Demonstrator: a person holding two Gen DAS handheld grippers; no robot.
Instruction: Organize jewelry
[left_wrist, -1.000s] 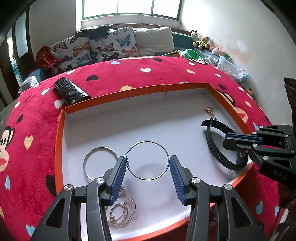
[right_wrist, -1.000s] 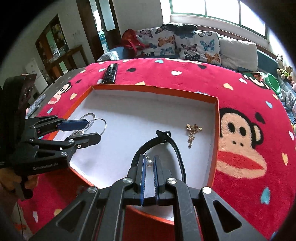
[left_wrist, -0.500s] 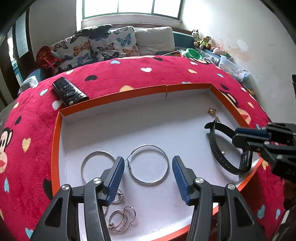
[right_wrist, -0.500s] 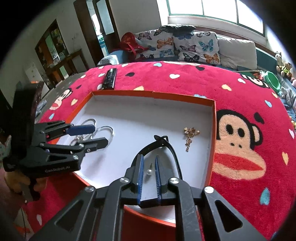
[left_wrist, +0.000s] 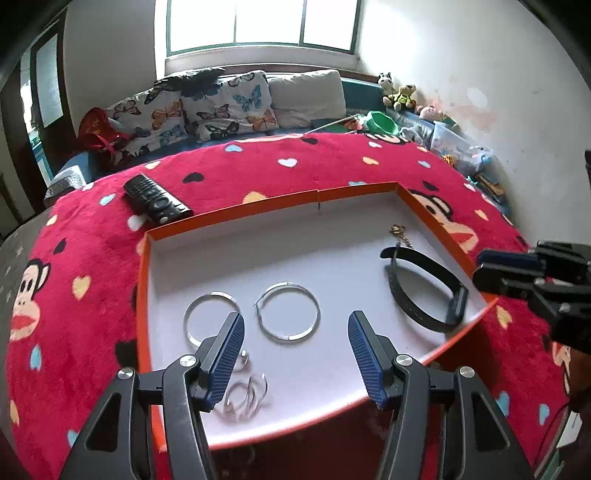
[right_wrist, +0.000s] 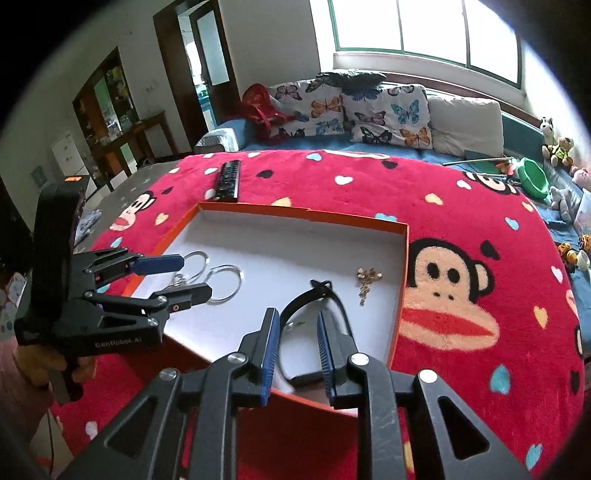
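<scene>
On the red blanket (left_wrist: 258, 173), an orange tray (left_wrist: 142, 295) is holding the jewelry. Two silver hoops (left_wrist: 288, 314) are lying side by side on its white floor, and small earrings (left_wrist: 245, 400) are resting near its front edge. A black band (right_wrist: 328, 291) and a gold chain (right_wrist: 366, 279) are lying toward the other side. The left gripper (left_wrist: 295, 354) is opening wide above the hoops, gripping nothing. The right gripper (right_wrist: 295, 339) is opening slightly over the band, also holding nothing.
</scene>
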